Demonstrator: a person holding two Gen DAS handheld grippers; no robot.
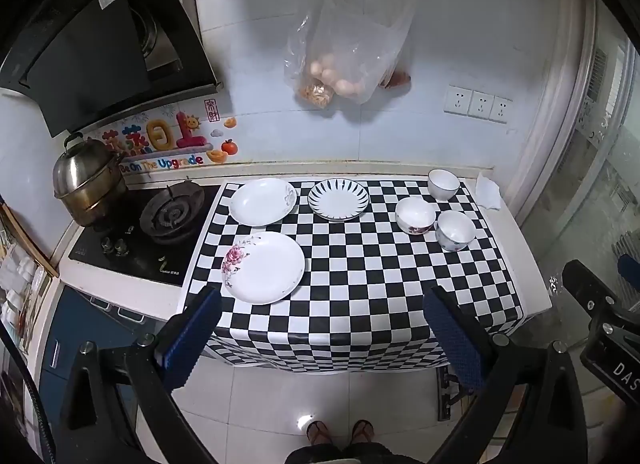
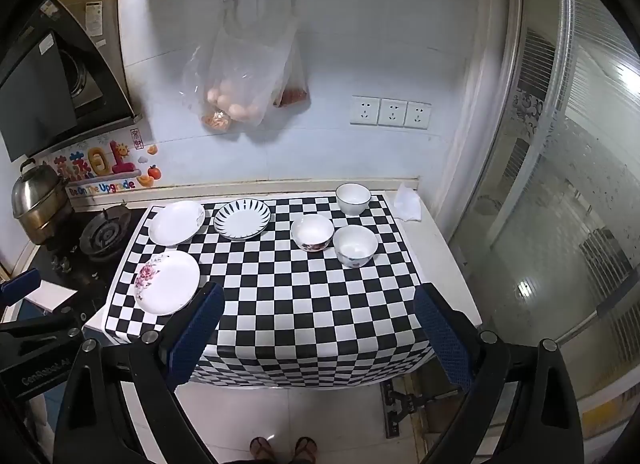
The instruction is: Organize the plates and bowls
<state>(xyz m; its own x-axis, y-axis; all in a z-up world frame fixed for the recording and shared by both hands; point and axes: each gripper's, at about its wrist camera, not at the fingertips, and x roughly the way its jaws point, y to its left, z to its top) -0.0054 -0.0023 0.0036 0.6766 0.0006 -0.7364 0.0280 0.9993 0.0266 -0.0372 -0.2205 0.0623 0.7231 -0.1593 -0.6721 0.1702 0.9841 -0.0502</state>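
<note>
Currently, scene: black-and-white checkered cloth (image 1: 360,284) spread over the white tabletop (image 1: 524,248), beside a black gas hob (image 1: 140,232).
Left gripper (image 1: 320,340): blue-padded fingers spread wide, holding nothing, above the near cloth edge.
Right gripper (image 2: 320,336): likewise spread wide, nothing between the pads, held off the near edge.
Plates, left side: white round plate with pink flower print (image 1: 263,267) nearest; plain white deep plate with grey motif (image 1: 262,201) behind it; white plate with dark radial stripes on the rim (image 1: 338,199) just to the right of that one. All three lie flat and apart.
Bowls, right side: white bowl with dark rim line (image 1: 443,183) at the back; white bowl with red floral band (image 1: 415,215) and white bowl with blue pattern (image 1: 456,230) in front, these two close together; whether they touch, cannot tell.
Corner: crumpled white tissue (image 1: 488,191) on bare tabletop.
Hob: steel steamer pot (image 1: 86,180) on the far burner.
Wall: clear plastic bag of eggs (image 1: 344,48) hanging from a rail; triple white socket (image 1: 478,104).
</note>
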